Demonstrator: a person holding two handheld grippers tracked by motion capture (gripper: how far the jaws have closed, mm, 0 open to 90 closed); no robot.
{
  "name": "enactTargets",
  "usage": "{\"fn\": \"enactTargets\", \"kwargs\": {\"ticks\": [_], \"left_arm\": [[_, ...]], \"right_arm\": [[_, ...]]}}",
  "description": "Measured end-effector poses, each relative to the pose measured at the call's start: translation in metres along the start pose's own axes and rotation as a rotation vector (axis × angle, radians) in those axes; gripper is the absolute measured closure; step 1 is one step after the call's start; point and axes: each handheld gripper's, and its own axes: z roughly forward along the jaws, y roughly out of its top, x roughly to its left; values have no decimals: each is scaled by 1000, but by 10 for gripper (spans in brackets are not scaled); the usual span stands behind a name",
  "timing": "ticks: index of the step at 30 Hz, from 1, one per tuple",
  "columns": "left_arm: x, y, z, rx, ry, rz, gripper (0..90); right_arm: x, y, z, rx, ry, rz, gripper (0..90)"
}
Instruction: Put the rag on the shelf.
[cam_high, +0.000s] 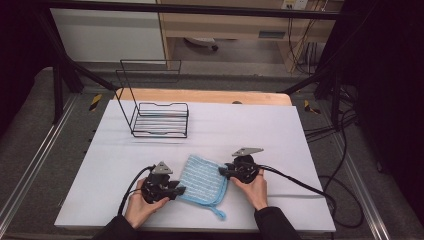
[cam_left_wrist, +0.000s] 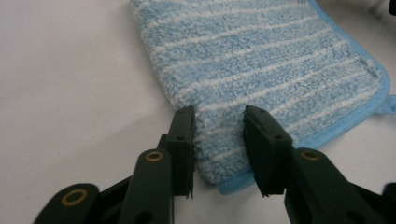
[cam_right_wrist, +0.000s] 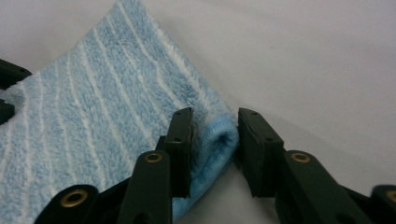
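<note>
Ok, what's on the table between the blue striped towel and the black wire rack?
Nothing. In the high view the white table surface lies bare between the blue striped terry towel and the black wire rack behind it.

The cloth runs off the top edge at twelve o'clock in the left gripper view. Whether either gripper's jaws pinch it or merely straddle it is unclear.

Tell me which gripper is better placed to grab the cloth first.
Right, marginally. The right gripper already has the blue cloth's folded corner between its open jaws; the left gripper straddles only a flat edge.
</note>
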Motion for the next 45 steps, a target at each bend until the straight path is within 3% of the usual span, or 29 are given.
{"fn": "enactTargets", "kwargs": {"ticks": [8,16,22,26,30,33,35,36,37,38,41,42,45], "left_arm": [[-5,-1,-1,-5,23,-37,770],[-11,-7,-11,-9,44,-59,816],[-16,-17,-19,-21,108,-34,815],[-15,-17,-19,-18,113,-37,808],[-12,-18,-20,-32,101,-24,743],[-10,-17,-25,-53,111,-1,646],[-7,-16,-29,-74,115,0,538],[-5,-16,-31,-79,115,-2,538],[-3,-16,-33,-81,112,-2,464],[0,-15,-34,-92,115,-6,464],[7,-13,-38,-109,120,-11,362],[9,-13,-39,-115,120,-12,310],[14,-9,-40,-120,129,-8,242]], "right_arm": [[-1,2,3,-4,46,28,789],[8,20,16,-26,40,-53,806],[15,28,26,-29,62,-66,804],[16,27,31,-20,57,-73,784],[16,27,28,-31,38,-96,704],[17,28,21,-52,34,-121,623],[16,29,10,-79,54,-109,514],[16,29,10,-79,54,-109,514],[16,29,4,-91,54,-117,399],[16,29,4,-91,54,-117,399],[13,26,-6,-108,56,-106,282],[11,23,-12,-116,49,-97,205],[8,19,-17,-125,35,-102,144]]}}
